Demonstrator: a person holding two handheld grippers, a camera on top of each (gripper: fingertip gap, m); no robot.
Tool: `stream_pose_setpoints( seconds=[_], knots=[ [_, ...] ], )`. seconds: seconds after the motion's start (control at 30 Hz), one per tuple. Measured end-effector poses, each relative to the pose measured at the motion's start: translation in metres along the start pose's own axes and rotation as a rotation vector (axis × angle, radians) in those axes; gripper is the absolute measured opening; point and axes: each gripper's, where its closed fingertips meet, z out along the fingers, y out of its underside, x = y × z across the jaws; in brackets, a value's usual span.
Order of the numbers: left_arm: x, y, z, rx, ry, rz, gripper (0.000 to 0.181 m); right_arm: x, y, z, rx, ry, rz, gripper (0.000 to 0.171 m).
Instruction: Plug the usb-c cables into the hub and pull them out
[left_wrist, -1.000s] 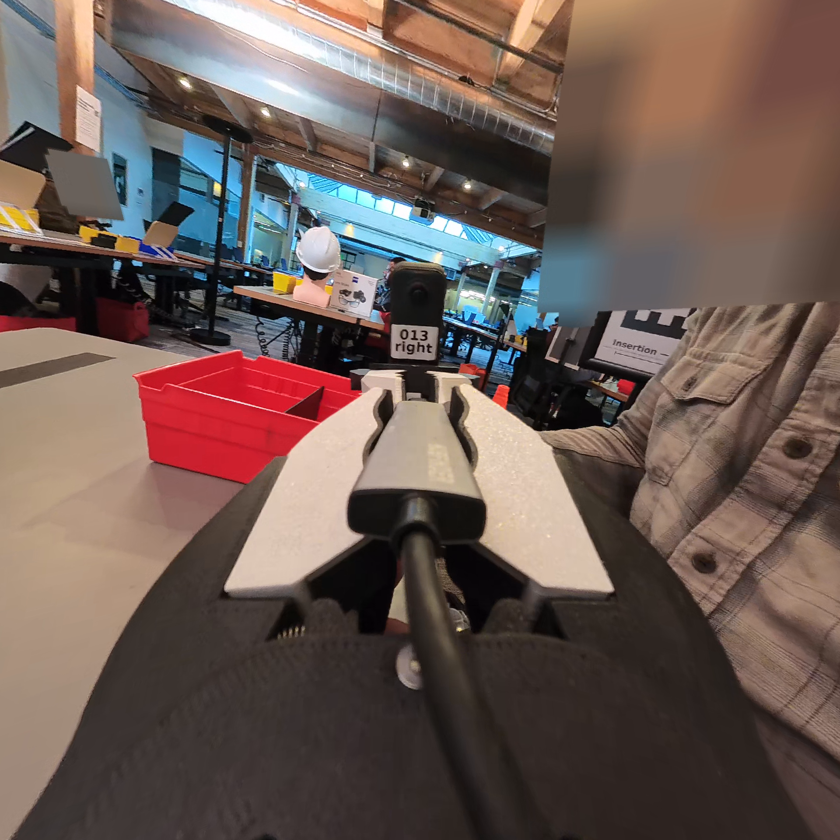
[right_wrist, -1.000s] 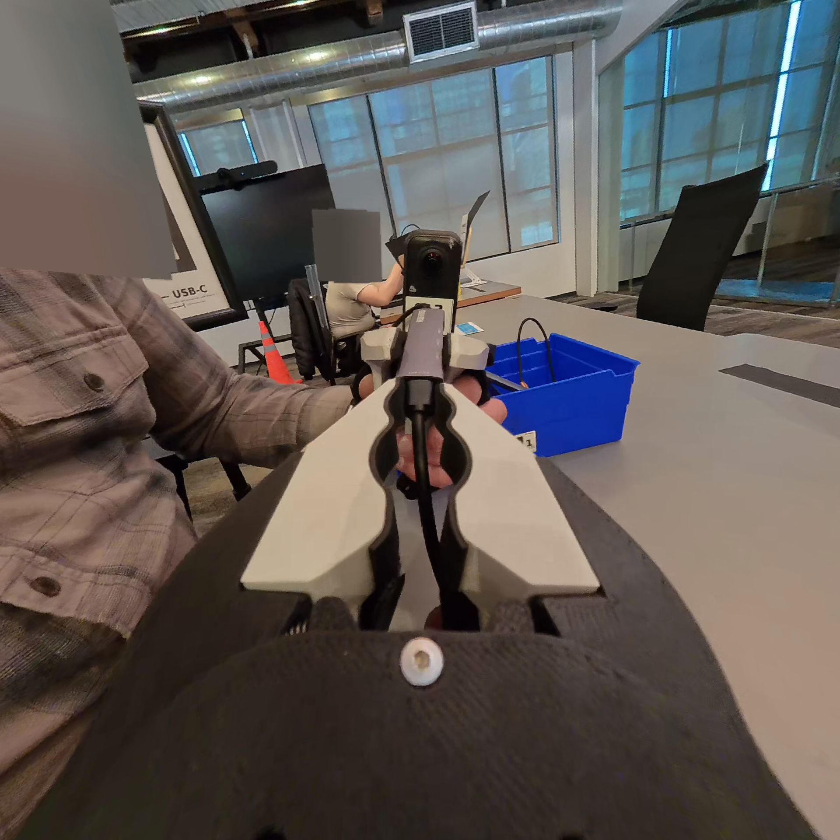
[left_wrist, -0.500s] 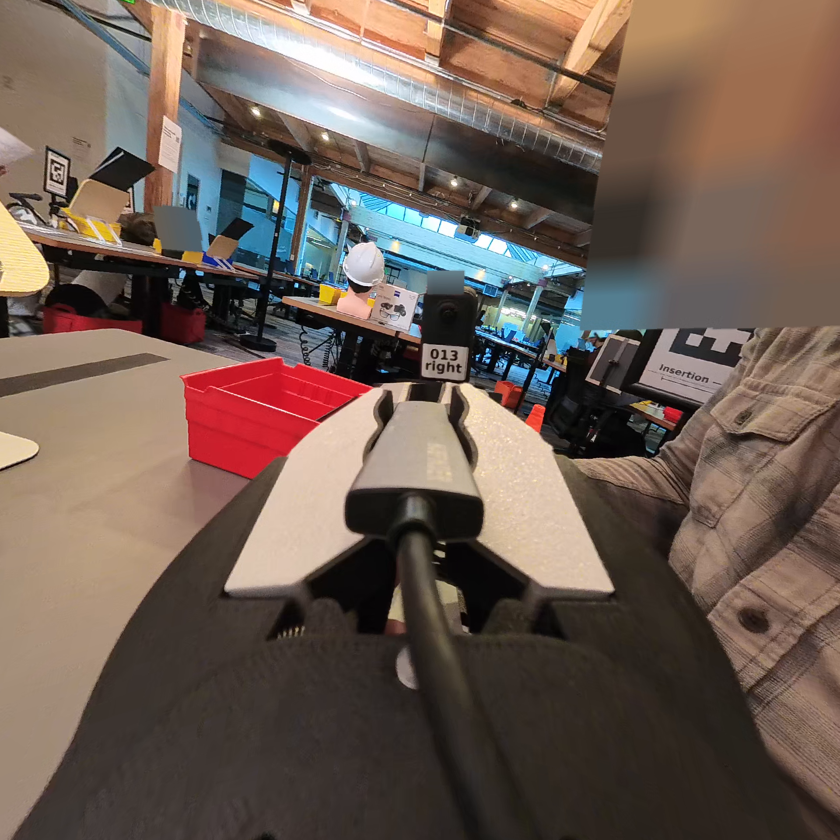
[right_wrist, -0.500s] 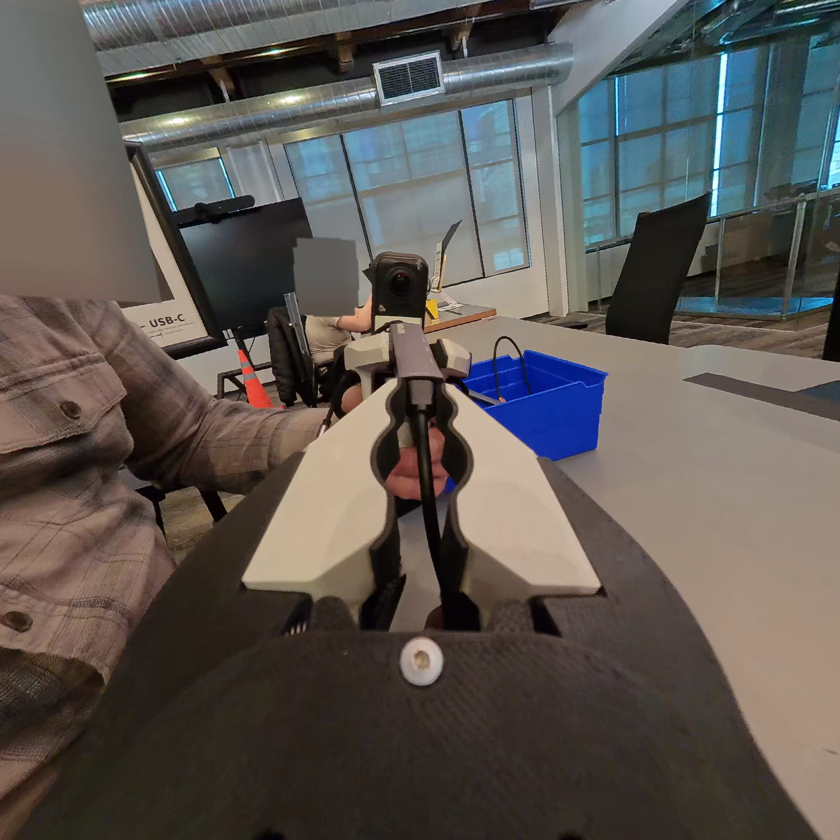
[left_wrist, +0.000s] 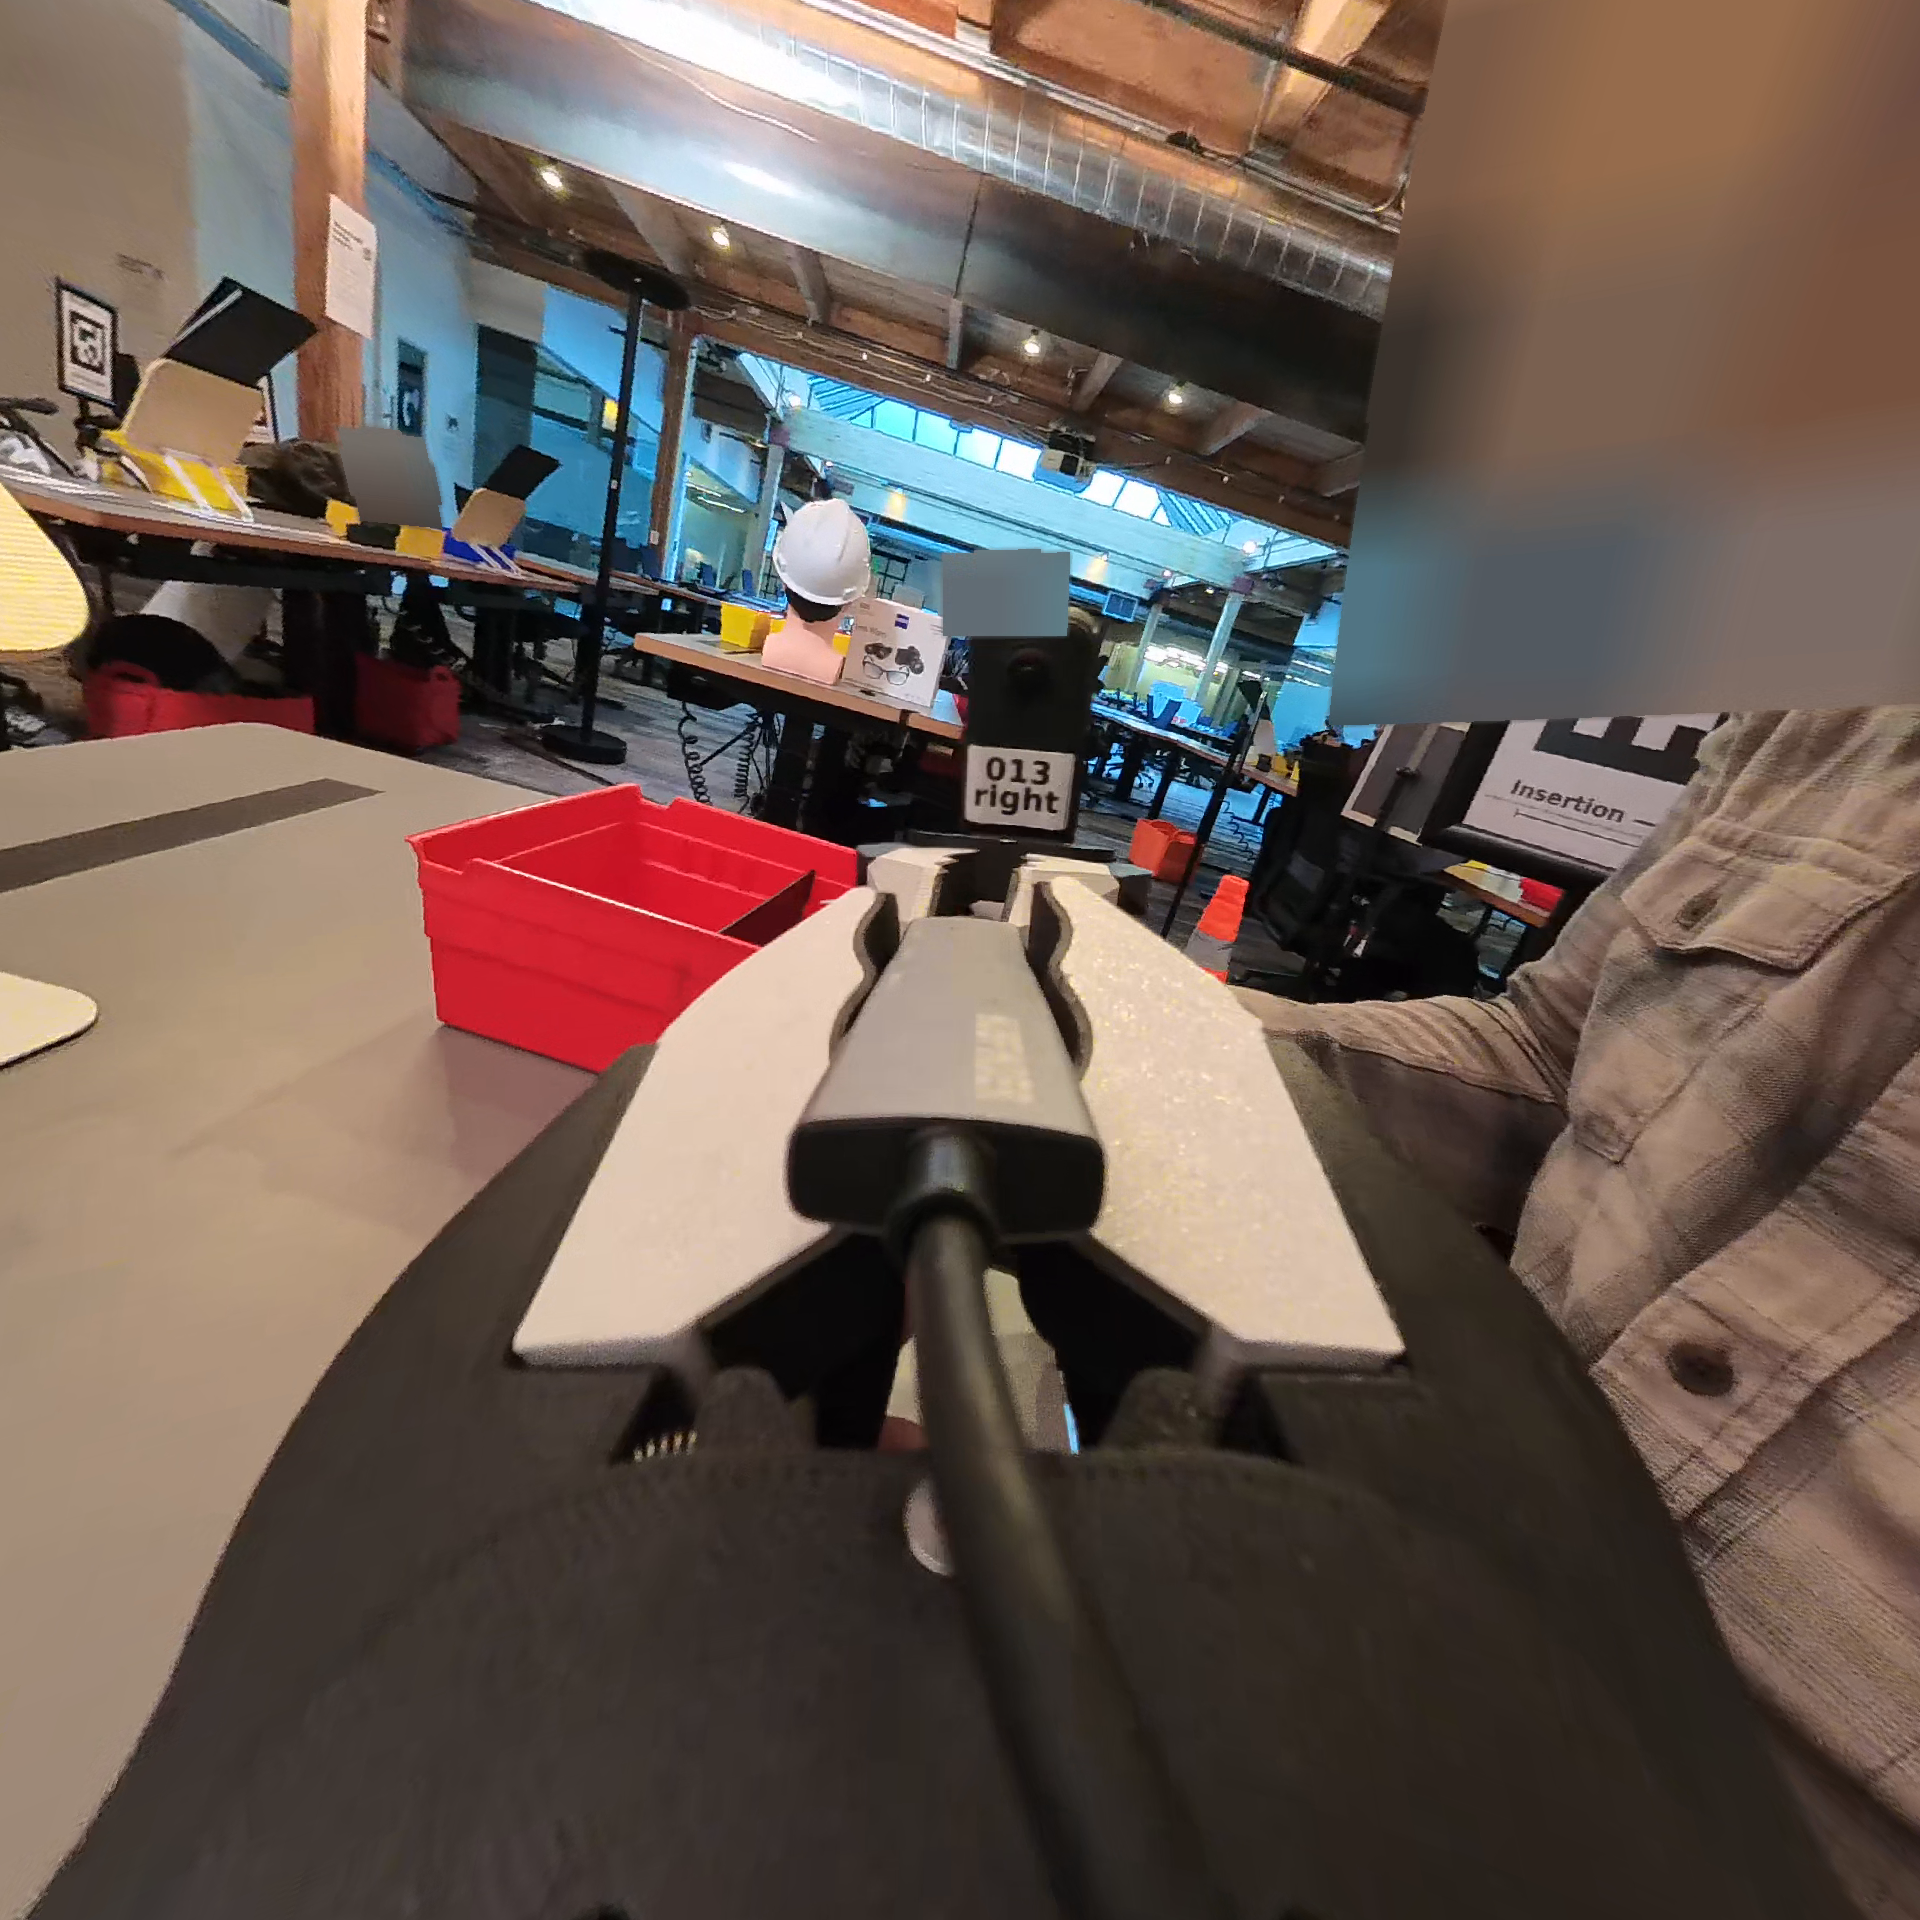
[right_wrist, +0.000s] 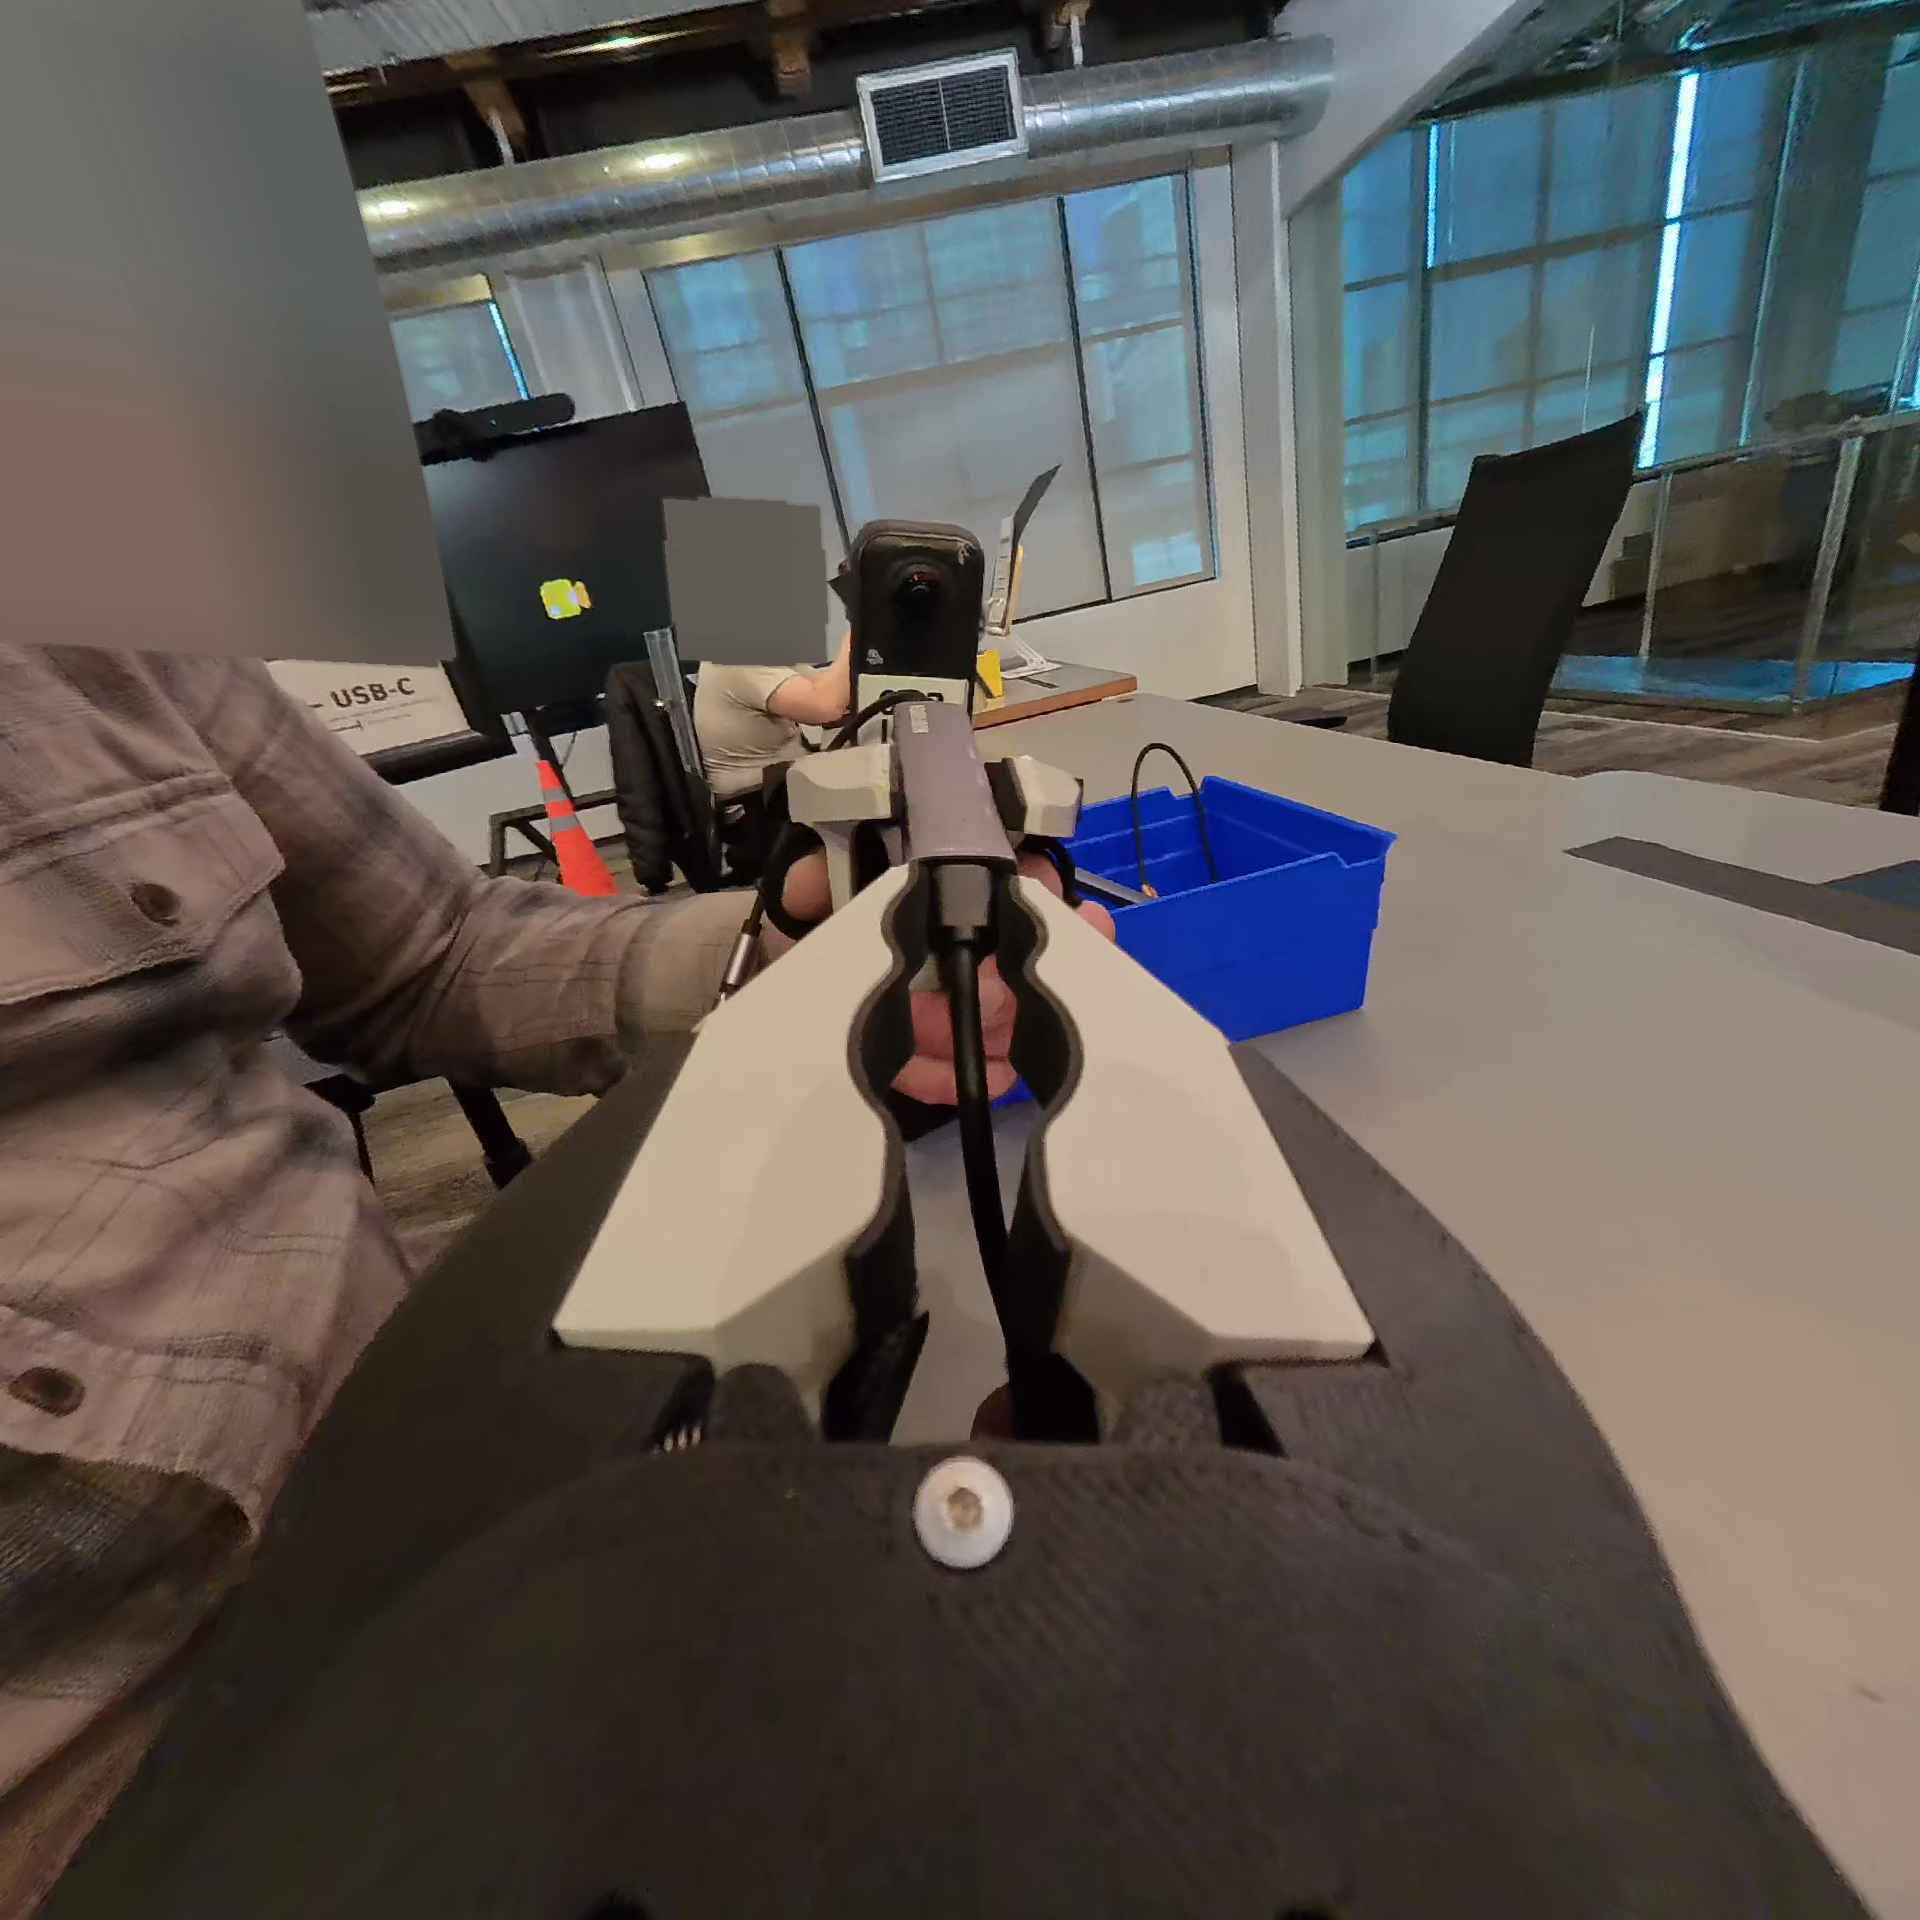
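Note:
In the left wrist view my left gripper (left_wrist: 961, 906) is shut on the grey hub (left_wrist: 951, 1049), held in the air. The hub's own black cable (left_wrist: 987, 1382) trails back over the gripper. My right gripper (left_wrist: 997, 868) faces it tip to tip. In the right wrist view my right gripper (right_wrist: 961, 899) is shut on the plug (right_wrist: 961, 894) of a black usb-c cable (right_wrist: 982, 1101). The plug meets the near end of the hub (right_wrist: 951, 790), which my left gripper (right_wrist: 925, 805) holds. How deep the plug sits is hidden.
A red bin (left_wrist: 582, 945) stands on the grey table (left_wrist: 208, 1039), left of the grippers. A blue bin (right_wrist: 1257, 925) with a black cable (right_wrist: 1174, 790) in it stands on the table behind my left gripper. A person in a plaid shirt (left_wrist: 1714, 1091) is close alongside. My left and right fingertips are right by each other.
Both grippers keep their hold and stay tip to tip. The left wrist view has swung left, so the red bin sits further right in it.

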Motion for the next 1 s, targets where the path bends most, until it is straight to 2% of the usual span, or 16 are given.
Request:
stream_pose_setpoints(
  seconds=[0.3,0.63,0.87,1.0],
  knots=[
    [0.015,0.005,-0.002,-0.052,0.113,0.002,0.025,-0.014,0.004,-0.001,-0.002,-0.101,0.013,0.01],
    [0.003,0.0,-0.001,-0.043,0.011,0.052,0.025,-0.001,0.0,0.002,0.001,0.003,-0.017,0.01],
    [0.019,-0.001,0.0,-0.021,0.111,0.037,0.025,-0.017,-0.002,0.0,0.016,-0.098,-0.013,0.01],
    [0.017,-0.001,0.0,-0.02,0.101,0.043,0.025,-0.013,-0.002,0.0,0.005,-0.063,-0.034,0.01]
  ],
)
